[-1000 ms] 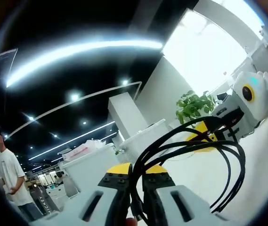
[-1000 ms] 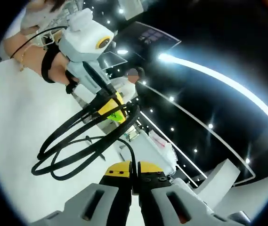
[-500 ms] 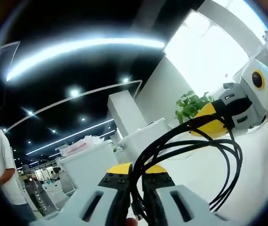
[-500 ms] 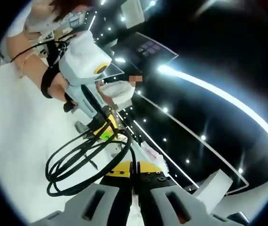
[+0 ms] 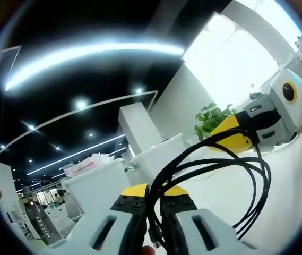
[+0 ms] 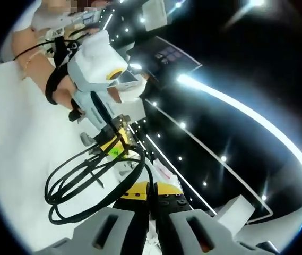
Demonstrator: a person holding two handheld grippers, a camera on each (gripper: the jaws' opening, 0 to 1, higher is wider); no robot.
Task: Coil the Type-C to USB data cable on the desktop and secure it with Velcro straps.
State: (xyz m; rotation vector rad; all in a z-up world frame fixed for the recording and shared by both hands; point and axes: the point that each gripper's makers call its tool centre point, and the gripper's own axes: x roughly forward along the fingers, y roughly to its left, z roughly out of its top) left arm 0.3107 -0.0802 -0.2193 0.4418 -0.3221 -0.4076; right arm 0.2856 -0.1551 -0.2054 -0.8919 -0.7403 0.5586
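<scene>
Left gripper view: the left gripper (image 5: 152, 197), jaws clenched on the black data cable (image 5: 214, 172), holds several looped strands that arc rightward above the white desktop (image 5: 294, 175). At the far end of the loops, the right gripper (image 5: 246, 130) clamps the same bundle. Beyond stand a potted plant (image 5: 210, 118) and white partitions.

Right gripper view: the right gripper (image 6: 150, 189) pinches one strand of the data cable (image 6: 87, 180); the coil hangs between both grippers. Farther off, the left gripper (image 6: 116, 143) grips the coil.
</scene>
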